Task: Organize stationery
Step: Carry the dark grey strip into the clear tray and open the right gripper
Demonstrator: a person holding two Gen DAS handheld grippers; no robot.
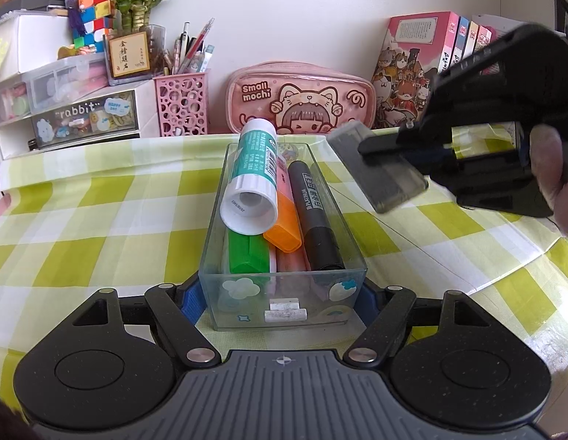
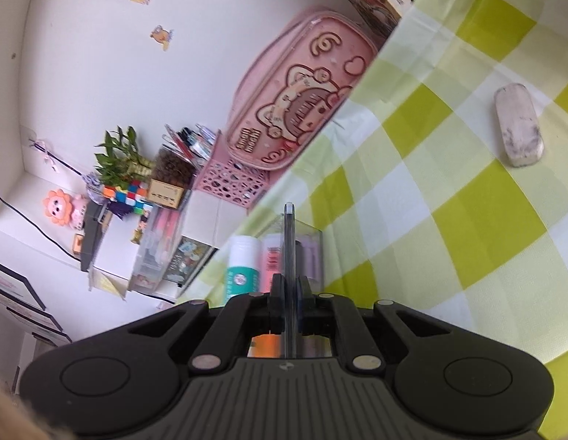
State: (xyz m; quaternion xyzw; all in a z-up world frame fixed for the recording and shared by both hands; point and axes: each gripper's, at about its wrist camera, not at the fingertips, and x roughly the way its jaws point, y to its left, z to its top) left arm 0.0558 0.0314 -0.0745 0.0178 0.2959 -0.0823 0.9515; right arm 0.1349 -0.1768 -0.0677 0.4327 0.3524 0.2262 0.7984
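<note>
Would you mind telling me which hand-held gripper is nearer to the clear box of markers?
Left. The left hand-held gripper clamps the clear box at its near end; the right hand-held gripper holds the lid above it.

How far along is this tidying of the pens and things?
Mostly done: the glue stick, markers and highlighters already lie in the clear box, gripped by the left gripper. The right gripper holds the lid, not yet on. An eraser remains on the tablecloth.
</note>
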